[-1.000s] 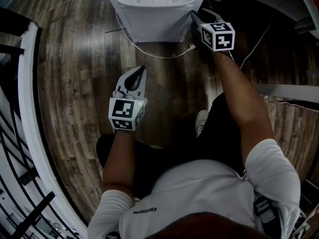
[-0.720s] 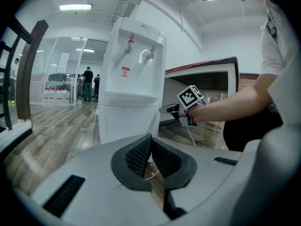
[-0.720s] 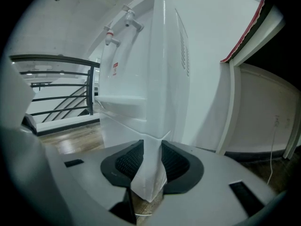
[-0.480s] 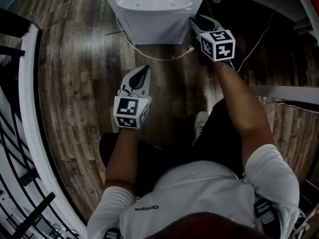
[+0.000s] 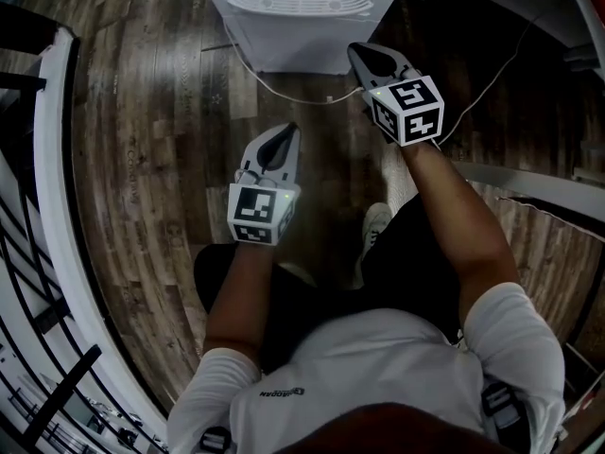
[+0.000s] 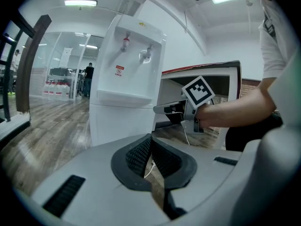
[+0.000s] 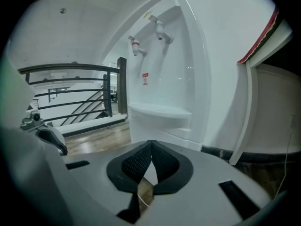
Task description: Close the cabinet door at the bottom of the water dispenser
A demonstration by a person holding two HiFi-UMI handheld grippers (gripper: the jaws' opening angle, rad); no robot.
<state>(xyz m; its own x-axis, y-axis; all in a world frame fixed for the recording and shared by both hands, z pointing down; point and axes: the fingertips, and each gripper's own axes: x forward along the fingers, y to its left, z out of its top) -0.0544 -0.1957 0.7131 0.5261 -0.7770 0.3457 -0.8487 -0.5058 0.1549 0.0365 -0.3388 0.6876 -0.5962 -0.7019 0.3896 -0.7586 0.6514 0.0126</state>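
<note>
The white water dispenser (image 5: 298,12) stands at the top of the head view. Its lower cabinet door (image 6: 120,124) lies flush with the body in the left gripper view, with no gap showing. My right gripper (image 5: 364,57) hovers just off the dispenser's front right corner, jaws shut and empty (image 7: 150,142). My left gripper (image 5: 286,132) floats over the floor further back, also shut on nothing (image 6: 150,138). The dispenser (image 7: 188,79) fills the right gripper view, taps at the top.
A white cable (image 5: 284,93) trails on the wood floor in front of the dispenser. A black-and-white railing (image 5: 57,206) curves along the left. A white counter with a red edge (image 6: 202,69) stands to the right of the dispenser. The person's shoe (image 5: 373,225) is below the grippers.
Both grippers have drawn back from the dispenser, the right one more. The right gripper's tip, earlier beside the dispenser's base, now hangs clear of it.
</note>
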